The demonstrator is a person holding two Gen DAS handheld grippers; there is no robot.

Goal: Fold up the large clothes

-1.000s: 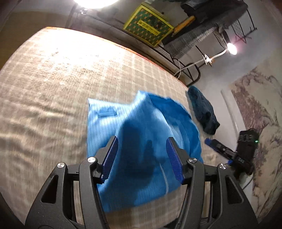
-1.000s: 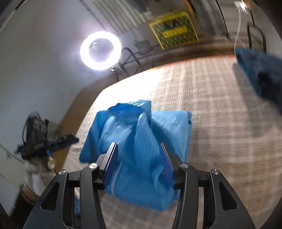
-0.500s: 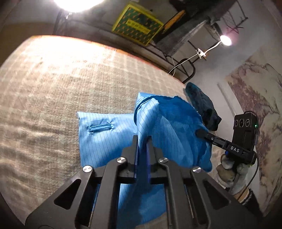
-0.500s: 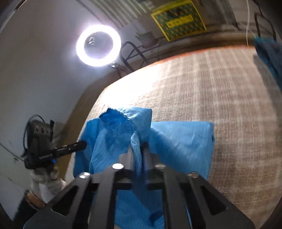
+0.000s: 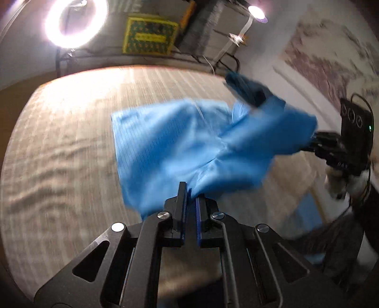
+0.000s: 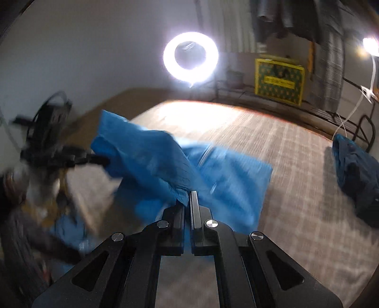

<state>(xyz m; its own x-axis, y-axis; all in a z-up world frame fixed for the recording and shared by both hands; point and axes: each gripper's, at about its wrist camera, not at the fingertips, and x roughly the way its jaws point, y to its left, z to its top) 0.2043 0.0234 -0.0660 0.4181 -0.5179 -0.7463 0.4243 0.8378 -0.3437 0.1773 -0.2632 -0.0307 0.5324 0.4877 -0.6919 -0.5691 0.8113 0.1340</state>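
— Blue garment (image 5: 180, 147) is pinched in both our grips: left hand-held gripper (image 5: 190, 192) and right hand-held gripper (image 6: 188, 197) are each clamped shut on a raised fold, the rest lying on the checked bed cover (image 5: 59, 154).

— Then we should keep both edges level and taut, lay the fold squarely, and steer clear of the dark garment (image 6: 355, 175) nearby.

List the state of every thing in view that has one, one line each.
Left gripper: jaws shut on the light blue garment.
Right gripper: jaws shut on the light blue garment.
Light blue garment: part lifted and stretched between both grippers, the rest lying on the bed.
Dark blue garment: crumpled on the bed, untouched.
Ring light: on.
Small lamp: on.
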